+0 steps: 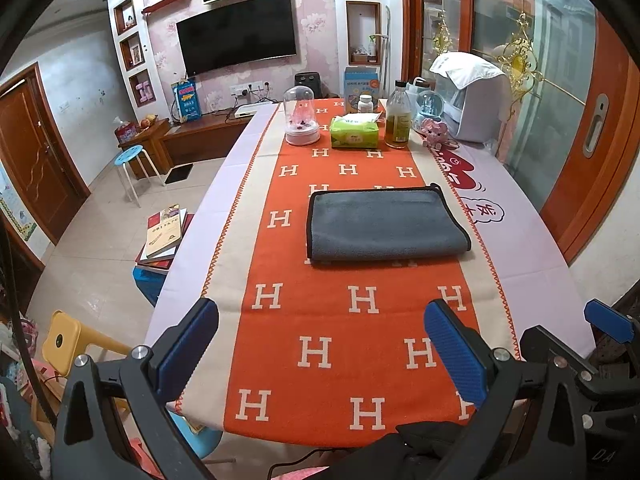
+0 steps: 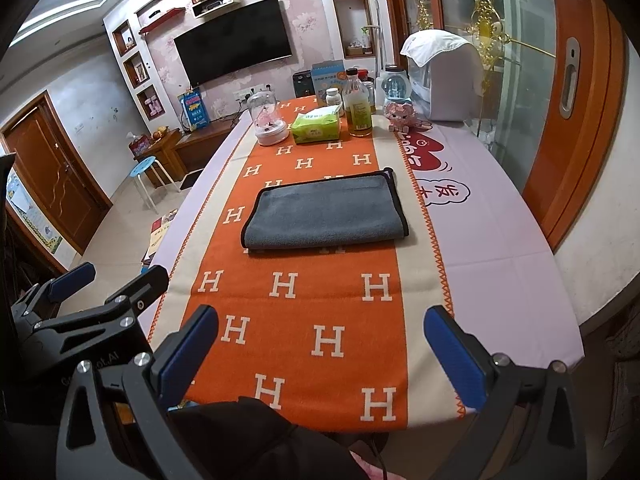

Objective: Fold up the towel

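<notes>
On the orange runner with white H letters (image 1: 320,320) I see one grey microfibre towel with black piping (image 1: 384,226), already folded flat, lying mid-table and well apart from both tools. From left to right along the far end stand one clear dome ornament on a white base (image 1: 302,120), one green tissue pack (image 1: 354,133), one glass bottle of yellow liquid (image 1: 399,118) and one pink plush toy (image 1: 434,130). My left gripper (image 1: 320,354) hangs released, blue pads spread wide over the near edge; my right gripper (image 2: 320,354) likewise gapes, grasping nothing
</notes>
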`<state>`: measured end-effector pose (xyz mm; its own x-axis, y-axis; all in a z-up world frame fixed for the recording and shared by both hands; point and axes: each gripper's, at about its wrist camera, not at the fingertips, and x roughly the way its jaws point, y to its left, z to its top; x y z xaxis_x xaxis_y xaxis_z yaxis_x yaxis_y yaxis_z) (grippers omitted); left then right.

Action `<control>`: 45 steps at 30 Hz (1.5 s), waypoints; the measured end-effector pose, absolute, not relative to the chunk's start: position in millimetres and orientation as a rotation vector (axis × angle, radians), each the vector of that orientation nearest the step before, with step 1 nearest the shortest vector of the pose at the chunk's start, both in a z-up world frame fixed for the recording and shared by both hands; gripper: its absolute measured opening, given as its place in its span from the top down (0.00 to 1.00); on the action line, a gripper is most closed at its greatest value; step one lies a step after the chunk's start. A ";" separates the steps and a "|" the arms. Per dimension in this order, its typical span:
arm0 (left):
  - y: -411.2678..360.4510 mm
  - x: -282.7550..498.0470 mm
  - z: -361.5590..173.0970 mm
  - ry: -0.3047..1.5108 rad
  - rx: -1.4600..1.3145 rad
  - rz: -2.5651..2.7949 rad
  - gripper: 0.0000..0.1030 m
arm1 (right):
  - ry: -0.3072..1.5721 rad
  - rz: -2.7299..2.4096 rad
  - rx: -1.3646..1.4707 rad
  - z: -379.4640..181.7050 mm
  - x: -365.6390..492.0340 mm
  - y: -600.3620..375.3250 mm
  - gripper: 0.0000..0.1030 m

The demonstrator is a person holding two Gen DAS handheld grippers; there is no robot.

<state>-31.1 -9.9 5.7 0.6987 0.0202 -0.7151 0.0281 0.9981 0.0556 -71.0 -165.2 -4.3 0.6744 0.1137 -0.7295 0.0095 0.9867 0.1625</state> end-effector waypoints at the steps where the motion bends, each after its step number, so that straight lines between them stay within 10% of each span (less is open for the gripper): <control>1: -10.3 -30.7 5.2 0.797 0.063 -0.005 0.01 | 0.830 0.059 0.158 -4.3 -70.9 -165.3 0.00; 45: -8.8 -23.0 -5.9 0.832 0.059 -0.011 0.01 | 0.859 0.051 0.159 -13.9 -69.5 -163.5 0.00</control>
